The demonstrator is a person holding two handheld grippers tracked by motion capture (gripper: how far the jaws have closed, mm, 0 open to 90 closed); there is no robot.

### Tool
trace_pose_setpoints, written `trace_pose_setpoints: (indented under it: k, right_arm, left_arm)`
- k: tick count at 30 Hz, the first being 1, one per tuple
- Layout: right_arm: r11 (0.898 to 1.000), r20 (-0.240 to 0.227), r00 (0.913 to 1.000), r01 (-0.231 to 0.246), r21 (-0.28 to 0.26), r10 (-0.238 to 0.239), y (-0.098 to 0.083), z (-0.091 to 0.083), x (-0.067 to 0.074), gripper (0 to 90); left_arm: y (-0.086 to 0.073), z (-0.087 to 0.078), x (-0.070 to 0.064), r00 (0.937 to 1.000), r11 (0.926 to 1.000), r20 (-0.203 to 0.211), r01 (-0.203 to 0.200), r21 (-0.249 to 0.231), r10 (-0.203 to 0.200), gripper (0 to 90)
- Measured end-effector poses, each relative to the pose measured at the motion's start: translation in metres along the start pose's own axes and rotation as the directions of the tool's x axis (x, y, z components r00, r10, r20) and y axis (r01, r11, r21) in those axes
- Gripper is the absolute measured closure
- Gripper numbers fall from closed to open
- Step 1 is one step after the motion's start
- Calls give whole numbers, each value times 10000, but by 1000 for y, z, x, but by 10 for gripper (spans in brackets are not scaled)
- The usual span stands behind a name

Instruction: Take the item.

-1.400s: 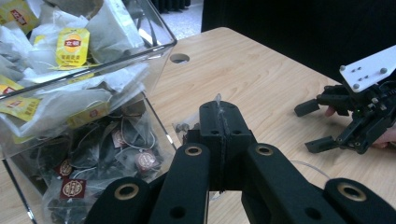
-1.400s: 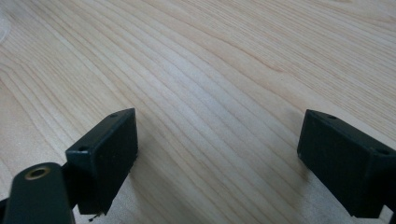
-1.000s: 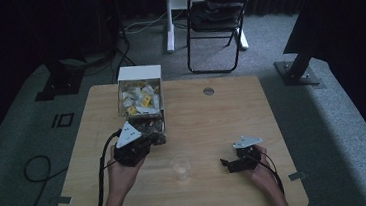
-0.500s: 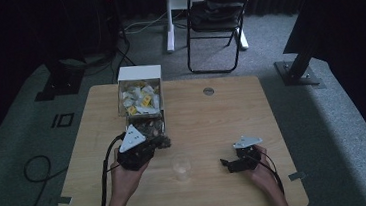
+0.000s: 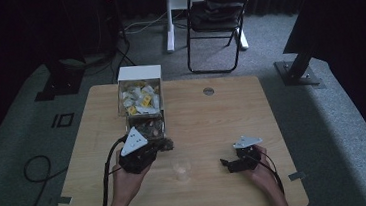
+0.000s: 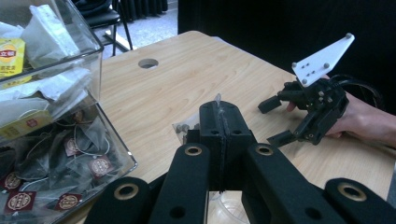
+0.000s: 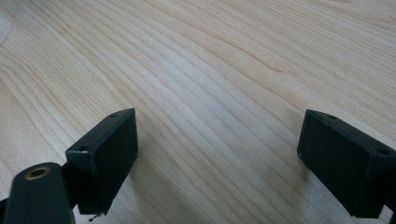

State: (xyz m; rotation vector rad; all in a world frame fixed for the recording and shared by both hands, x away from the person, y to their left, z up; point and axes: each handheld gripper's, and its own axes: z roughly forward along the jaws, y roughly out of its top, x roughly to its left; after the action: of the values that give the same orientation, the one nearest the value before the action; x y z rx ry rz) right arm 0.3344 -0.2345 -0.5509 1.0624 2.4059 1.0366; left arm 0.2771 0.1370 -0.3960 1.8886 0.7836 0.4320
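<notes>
Wooden table [image 5: 208, 126], dim room. Our left gripper [image 6: 219, 123] is clenched on a tea bag [image 6: 184, 130] just beside the clear box [image 6: 100, 51], near the plastic cup [image 5: 182, 169]. Right gripper [image 5: 230, 164] rests wide apart. Carry it over level, release directly above cup.

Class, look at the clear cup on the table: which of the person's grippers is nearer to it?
Left. The left gripper hangs just up-left of the clear cup, clamped on a tea bag; the right gripper rests farther off, open.
</notes>
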Motion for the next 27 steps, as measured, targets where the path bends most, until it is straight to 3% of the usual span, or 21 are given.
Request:
trace_pose_setpoints:
  k: [27]
  right_arm:
    - [10000, -1, 10000, -4, 0, 4, 0, 0, 0, 121]
  left_arm:
    - [-9, 7, -16, 9989, 9999, 458, -38, 103, 33, 900]
